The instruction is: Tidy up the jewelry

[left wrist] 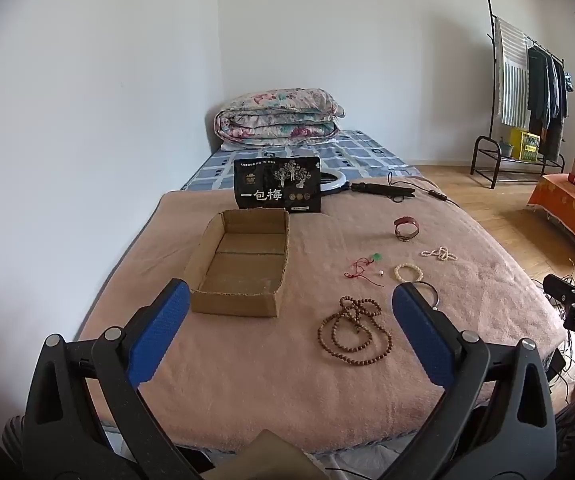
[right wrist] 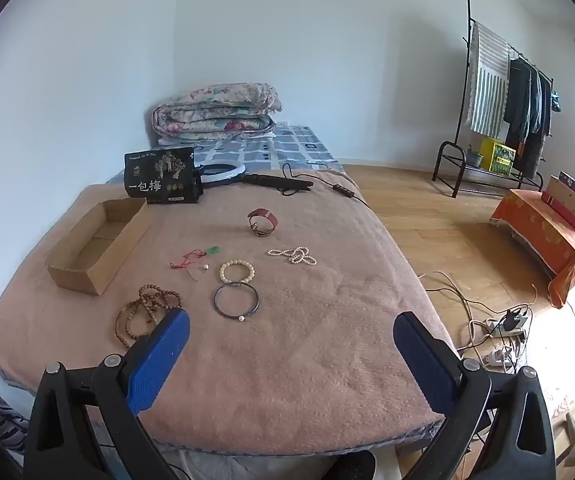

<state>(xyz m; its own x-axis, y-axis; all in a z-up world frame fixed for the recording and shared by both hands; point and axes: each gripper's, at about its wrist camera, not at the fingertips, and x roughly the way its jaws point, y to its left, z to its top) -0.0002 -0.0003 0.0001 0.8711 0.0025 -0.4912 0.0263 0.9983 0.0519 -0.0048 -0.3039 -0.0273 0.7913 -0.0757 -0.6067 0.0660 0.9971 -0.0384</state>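
— Right wrist view: both the right gripper and left gripper are hanging wide open, empty, short of the jewelry.

— Wooden bead necklace is lying beside the cardboard box; likely limp, light. I'm suggesting pinching the bunched loops.

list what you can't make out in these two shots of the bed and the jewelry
- Dark bangle: left wrist view, mostly hidden behind the left gripper's right finger; whole in the right wrist view.
- Wooden bead necklace: right wrist view, near end covered by the right gripper's left finger.
- Small print on the black package: too small in both views.
- Tiny loose bead: too small to identify.
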